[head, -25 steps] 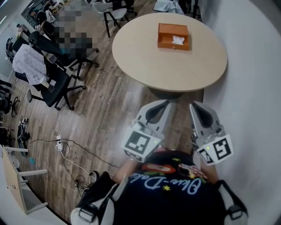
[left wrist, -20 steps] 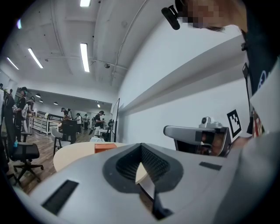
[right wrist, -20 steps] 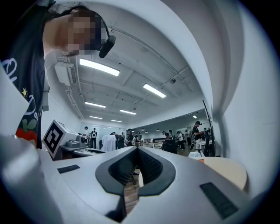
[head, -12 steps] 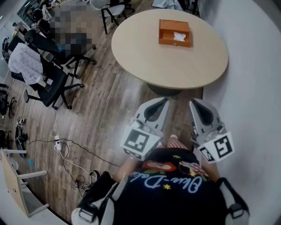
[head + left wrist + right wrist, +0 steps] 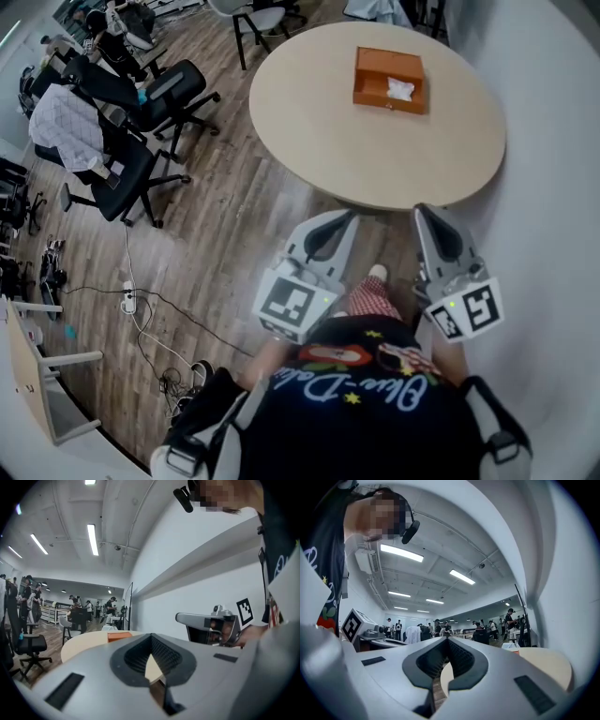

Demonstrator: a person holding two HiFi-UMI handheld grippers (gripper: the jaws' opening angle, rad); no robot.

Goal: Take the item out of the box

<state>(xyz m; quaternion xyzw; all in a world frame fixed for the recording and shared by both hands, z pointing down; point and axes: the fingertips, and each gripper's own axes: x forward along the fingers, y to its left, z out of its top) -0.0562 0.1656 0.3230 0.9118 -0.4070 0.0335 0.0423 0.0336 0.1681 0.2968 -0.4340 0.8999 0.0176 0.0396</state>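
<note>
**Both grippers closed and empty, the box on the far part of the table**

In the head view, the open orange rectangular box point(image 5: 376, 94) stands on the round beige table point(image 5: 375, 159), in the upper right part of the frame. A small white crumpled item point(image 5: 401, 89) lies inside it, near its right end.

The left gripper point(image 5: 349, 217) and the right gripper point(image 5: 424, 214) are in the lower middle of the frame, close to the person's black shirt point(image 5: 356, 422). They are over the brown wooden floor point(image 5: 225, 216), near the table edge and well apart from the box.

In the left gripper view the fingers point(image 5: 197, 667) meet at the tips and hold nothing. In the right gripper view they are also together and empty. Black office chairs point(image 5: 122, 178) stand at the upper left.
</note>
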